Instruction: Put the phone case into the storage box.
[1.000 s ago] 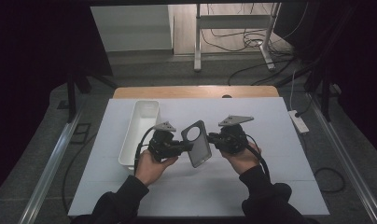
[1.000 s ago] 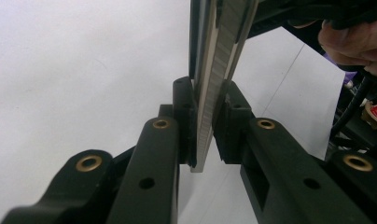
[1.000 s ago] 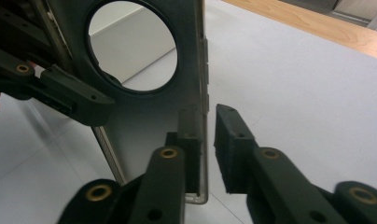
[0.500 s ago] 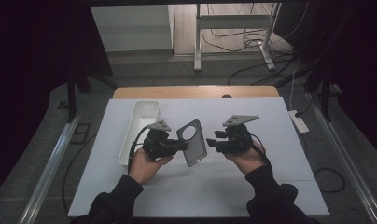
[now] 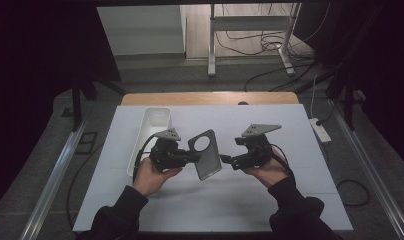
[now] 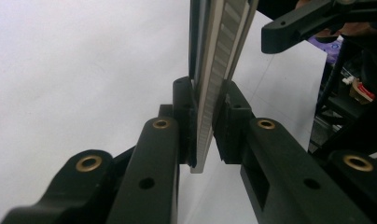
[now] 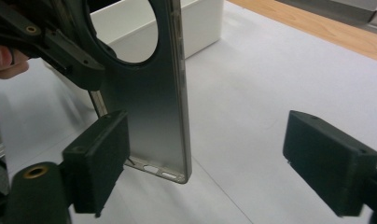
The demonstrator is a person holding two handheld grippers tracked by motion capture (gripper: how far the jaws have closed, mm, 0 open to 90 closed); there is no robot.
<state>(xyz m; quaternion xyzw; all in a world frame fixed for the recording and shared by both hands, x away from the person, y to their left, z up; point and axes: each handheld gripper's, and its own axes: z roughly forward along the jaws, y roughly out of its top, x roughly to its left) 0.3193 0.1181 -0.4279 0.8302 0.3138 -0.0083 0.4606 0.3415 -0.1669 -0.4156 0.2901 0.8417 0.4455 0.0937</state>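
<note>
Both tongs are hovering over the white table (image 5: 300, 200). Left gripper (image 5: 192, 157) is pinching the phone case (image 5: 206, 154) by one long edge, its jaws pressed together on the rim, as the left gripper view is showing edge-on (image 6: 210, 116). Right gripper (image 5: 224, 160) is standing with its jaws spread wide; they have just been opening, and in its own view the case (image 7: 154, 116) is sitting beside the near pad, not pressed by either.

So I am handing the case over to my left hand alone, in the air above the table's middle, with the white tray (image 5: 152, 120) just behind my left gripper. To do this well, I am judging that I should keep the left pinch firm and square on the rim, since the thin case could pivot now that one side is free, and draw the right gripper straight away so its pad is not catching the edge.

Against a second ago, when both grippers were clamped on the case close together, my right hand is now standing apart from it, and the case is hanging from the left alone.
</note>
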